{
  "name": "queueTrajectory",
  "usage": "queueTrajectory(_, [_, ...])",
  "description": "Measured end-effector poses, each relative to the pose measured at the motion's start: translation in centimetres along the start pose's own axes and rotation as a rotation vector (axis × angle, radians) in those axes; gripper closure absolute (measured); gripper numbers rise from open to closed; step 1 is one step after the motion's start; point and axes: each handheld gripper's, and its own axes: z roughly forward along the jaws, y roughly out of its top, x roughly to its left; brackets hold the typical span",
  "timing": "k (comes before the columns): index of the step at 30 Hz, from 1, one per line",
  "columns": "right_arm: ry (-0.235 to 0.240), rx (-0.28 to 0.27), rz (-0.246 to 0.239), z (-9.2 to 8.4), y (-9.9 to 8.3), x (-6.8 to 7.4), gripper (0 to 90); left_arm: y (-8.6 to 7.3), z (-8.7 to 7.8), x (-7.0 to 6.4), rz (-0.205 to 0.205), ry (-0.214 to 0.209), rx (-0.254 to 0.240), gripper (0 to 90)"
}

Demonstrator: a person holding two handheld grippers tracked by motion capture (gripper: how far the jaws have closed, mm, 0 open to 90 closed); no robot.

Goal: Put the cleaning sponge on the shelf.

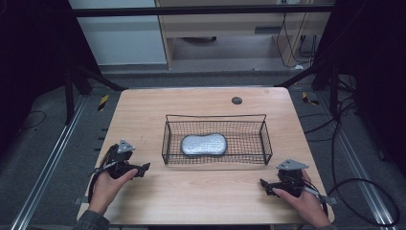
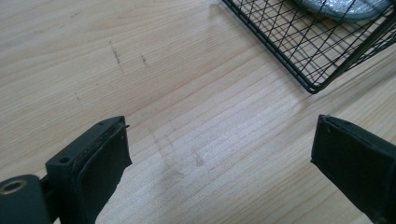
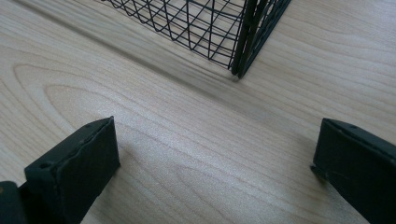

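Both grippers gape, flanking the basket's near edge.

We look along the left tongs, whose two black jaws rise from the bottom corners and stand wide apart with nothing between them but bare wood. The pale table runs under them, its grain slanting across the view, with a few faint dark scuffs at upper left and a dull smudge between the jaws. At upper right sits a corner of a black wire basket, well clear of the jaws. Inside it, cut off by the top edge, lies what seems a silvery rounded object.
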Motion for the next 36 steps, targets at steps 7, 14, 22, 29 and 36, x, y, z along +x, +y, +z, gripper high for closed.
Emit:
queueTrajectory(7, [0.000, 0.000, 0.000, 0.0, 0.0, 0.0, 0.5, -1.0, 1.1, 0.8, -0.029, 0.023, 0.024, 3.6])
queueTrajectory(14, [0.000, 0.000, 0.000, 0.0, 0.0, 0.0, 0.4, -2.2, 1.8, 1.8, -0.063, 0.040, 0.038, 3.5])
queueTrajectory(22, [0.000, 0.000, 0.000, 0.0, 0.0, 0.0, 0.4, -2.7, 2.6, 2.5, -0.090, 0.053, 0.035, 3.4])
queueTrajectory(29, [0.000, 0.000, 0.000, 0.0, 0.0, 0.0, 0.4, -2.6, 3.4, 2.9, -0.101, 0.049, 0.022, 2.3])
queueTrajectory(36, [0.000, 0.001, 0.000, 0.0, 0.0, 0.0, 0.4, -3.0, 3.8, 3.3, -0.113, 0.055, -0.035, 0.0])
